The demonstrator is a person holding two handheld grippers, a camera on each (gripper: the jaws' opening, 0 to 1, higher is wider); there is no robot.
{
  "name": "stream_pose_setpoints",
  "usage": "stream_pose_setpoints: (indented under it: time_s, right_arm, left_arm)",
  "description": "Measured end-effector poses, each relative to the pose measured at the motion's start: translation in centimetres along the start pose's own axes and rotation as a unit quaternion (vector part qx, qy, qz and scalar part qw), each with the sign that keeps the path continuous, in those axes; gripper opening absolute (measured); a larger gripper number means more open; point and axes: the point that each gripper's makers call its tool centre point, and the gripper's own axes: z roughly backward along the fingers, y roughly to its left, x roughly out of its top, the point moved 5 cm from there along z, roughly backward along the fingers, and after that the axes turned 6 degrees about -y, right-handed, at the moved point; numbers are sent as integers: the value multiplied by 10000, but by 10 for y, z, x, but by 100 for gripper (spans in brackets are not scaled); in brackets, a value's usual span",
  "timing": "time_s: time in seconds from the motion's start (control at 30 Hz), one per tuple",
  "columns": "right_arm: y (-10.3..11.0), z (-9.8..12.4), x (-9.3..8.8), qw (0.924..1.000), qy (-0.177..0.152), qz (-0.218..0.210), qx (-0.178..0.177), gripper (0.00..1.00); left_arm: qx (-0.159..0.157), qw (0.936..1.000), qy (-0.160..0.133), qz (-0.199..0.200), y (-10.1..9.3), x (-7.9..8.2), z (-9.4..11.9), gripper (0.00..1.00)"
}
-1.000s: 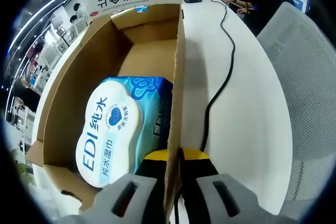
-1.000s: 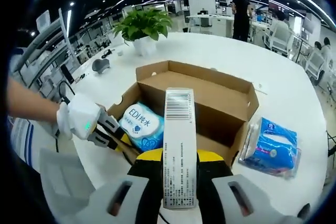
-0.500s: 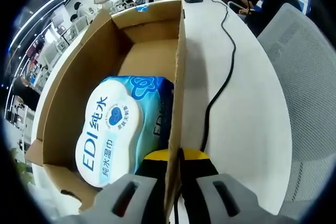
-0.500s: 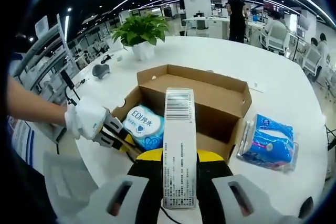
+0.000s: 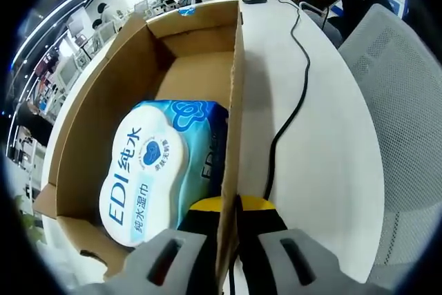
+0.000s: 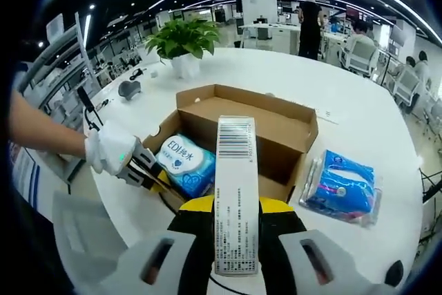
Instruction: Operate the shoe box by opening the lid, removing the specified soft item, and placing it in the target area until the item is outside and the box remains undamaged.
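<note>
**Carton held high, box wall pinched, one pack left inside**

In the left gripper view, the wipes pack [image 5: 148, 170] lies in the near end of the box [image 5: 103, 94], at about 8 o'clock, label up and touching the wall at its right. The left gripper [image 5: 228, 206] is clenched on that wall's top edge, one jaw inside and one outside. A black cable [image 5: 293, 94] runs over the table [image 5: 324, 170] from 1 o'clock toward 6. A grey chair [image 5: 400, 101] stands at 3 o'clock.

In the right gripper view, a gloved hand [image 6: 110, 155] at 9 o'clock carries the left gripper [image 6: 153, 179] on the box [image 6: 276, 126] rim. The wipes pack [image 6: 185, 164] lies just past it. A plant [image 6: 183, 39] stands at 11 o'clock. The right gripper [image 6: 235, 213] grasps a white carton [image 6: 235, 195], upright, well above the table [image 6: 359, 94]. A blue pack [image 6: 338, 186] lies on the table at 3 o'clock, apart from the box.

Risks, as I judge them: the hard pinch on thin cardboard could crease or tear the wall if the left hand pulls or twists. The carton, held by its lower part alone, could tip or slip if swung fast. Setting it down carelessly could knock the blue pack, and the cable near the box could snag.
</note>
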Motion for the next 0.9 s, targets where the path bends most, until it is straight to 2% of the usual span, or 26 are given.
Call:
stream_pose_setpoints:
  time_s: [0.23, 0.4, 0.73, 0.9]
  right_arm:
    - [-9, 7, -3, 9999, 69, 124, -77, 18]
    - [-17, 16, -2, 9998, -48, -9, -198, 18]
    - [-29, 32, -7, 9990, -105, 10, -427, 18]
    - [-38, 40, -15, 9981, -49, 9, -611, 18]
  left_arm:
    - [1, 10000, -5, -5, 0, 0, 1, 4]
    - [-6, 10000, -3, 3, 1, -1, 0, 4]
    - [2, 10000, -4, -4, 1, 0, 0, 4]
    - [5, 10000, -4, -13, 1, 0, 0, 4]
